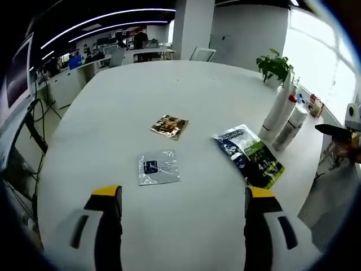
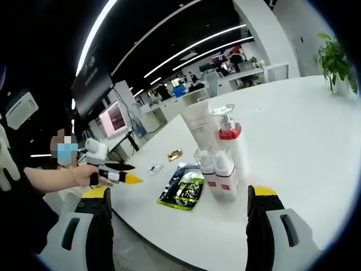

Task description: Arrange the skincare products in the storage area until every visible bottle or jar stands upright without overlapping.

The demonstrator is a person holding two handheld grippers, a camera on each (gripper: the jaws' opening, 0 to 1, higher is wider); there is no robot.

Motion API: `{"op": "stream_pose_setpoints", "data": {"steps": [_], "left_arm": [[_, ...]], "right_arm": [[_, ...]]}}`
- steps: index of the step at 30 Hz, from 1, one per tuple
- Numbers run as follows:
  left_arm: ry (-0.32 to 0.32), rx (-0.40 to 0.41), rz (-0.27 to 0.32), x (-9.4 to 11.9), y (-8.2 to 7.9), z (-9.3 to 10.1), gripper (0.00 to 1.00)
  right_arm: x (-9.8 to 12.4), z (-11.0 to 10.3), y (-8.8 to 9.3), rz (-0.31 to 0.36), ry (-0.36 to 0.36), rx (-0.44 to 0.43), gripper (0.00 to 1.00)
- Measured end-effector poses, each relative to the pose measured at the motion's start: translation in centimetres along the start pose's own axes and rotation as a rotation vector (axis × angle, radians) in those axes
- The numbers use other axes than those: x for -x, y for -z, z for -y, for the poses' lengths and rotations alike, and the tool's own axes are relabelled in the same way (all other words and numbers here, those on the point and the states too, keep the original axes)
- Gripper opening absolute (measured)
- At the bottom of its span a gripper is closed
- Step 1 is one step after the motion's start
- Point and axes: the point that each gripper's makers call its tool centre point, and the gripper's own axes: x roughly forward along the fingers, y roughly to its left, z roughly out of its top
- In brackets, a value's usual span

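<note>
The white table [image 1: 186, 96] runs wide. At its far edge the skincare bottles [image 2: 217, 155] stand upright in a tight cluster, a green-and-blue pouch [image 1: 250, 155] lying flat just beside them. Both grippers — left [image 1: 183, 197], right [image 2: 177, 197] — hover with jaws spread, holding nothing. Mid-table: a silver sachet [image 1: 158, 167], then a gold sachet [image 1: 169, 126].

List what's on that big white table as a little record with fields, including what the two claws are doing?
Surface: white table
Flat packets: gold sachet, clear silver sachet, blue-green pouch
Standing items: white tube, pump bottle with red collar, two small bottles, all upright, clustered together
Background: potted plant
Left claw: open, holding nothing
Right claw: open, holding nothing
</note>
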Motion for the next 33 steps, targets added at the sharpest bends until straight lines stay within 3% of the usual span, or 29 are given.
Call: {"op": "stream_pose_setpoints", "data": {"steps": [5,14,18,33], "left_arm": [[-0.020,-0.001,-0.021,-1.6,0.1,-0.9,0.75],[-0.061,0.028,-0.041,-3.5,-1.0,-3.2,0.68],[-0.060,0.027,-0.052,-3.9,-1.0,-3.4,0.60],[-0.074,0.026,-0.078,-5.0,-0.4,-3.5,0.52]], "right_arm": [[0.0,0.6,0.1,0.004,0.013,-0.014,1.00],[-0.2,0.6,0.5,-0.015,0.021,-0.018,1.00],[-0.2,0.7,0.5,-0.014,0.026,-0.027,1.00],[-0.2,0.9,0.7,-0.021,0.031,-0.038,1.00]]}}
